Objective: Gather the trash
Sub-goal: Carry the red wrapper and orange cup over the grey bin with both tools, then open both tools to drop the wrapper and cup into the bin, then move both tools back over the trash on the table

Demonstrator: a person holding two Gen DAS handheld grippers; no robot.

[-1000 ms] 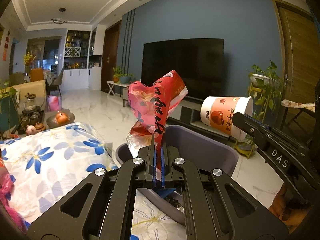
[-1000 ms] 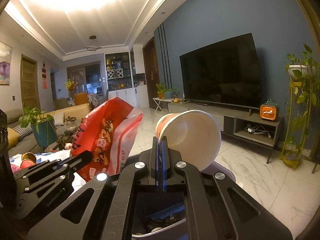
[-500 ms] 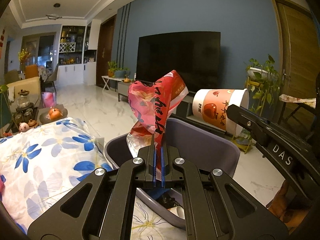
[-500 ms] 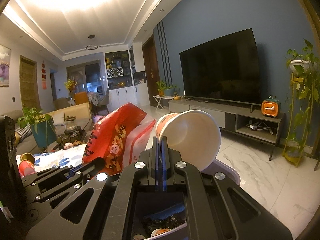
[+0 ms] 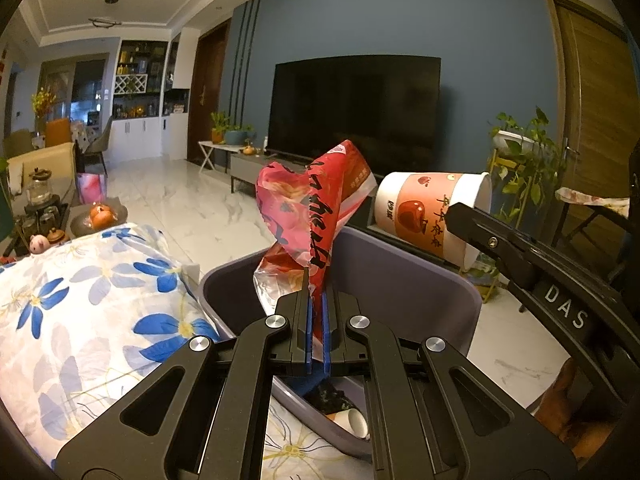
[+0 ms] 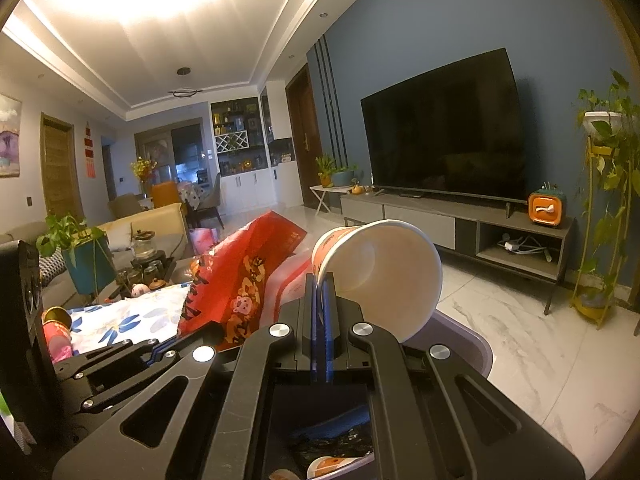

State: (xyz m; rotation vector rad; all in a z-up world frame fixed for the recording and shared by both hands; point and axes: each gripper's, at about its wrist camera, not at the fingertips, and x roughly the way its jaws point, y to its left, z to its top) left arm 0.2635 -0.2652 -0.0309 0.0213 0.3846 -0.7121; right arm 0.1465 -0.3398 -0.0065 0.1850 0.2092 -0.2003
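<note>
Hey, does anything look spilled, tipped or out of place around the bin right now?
Nothing spilled. The paper cup is tipped sideways, only because the right gripper pinches its rim above the bin.

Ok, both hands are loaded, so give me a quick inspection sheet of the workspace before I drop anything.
Surface: floral cloth under the near edge of the grey bin.
Job's things: red snack bag and paper cup held over the bin; the bin already holds dark scraps and a small cup.
Clutter: a can lies on the cloth; tea set and figurine on the low table.
Grippers: left gripper shut on the bag; right gripper shut on the cup's rim, cup tipped sideways.
Cables: loose cords on the TV stand shelf.
Surroundings: living room, wall TV, potted plants, marble floor.
</note>
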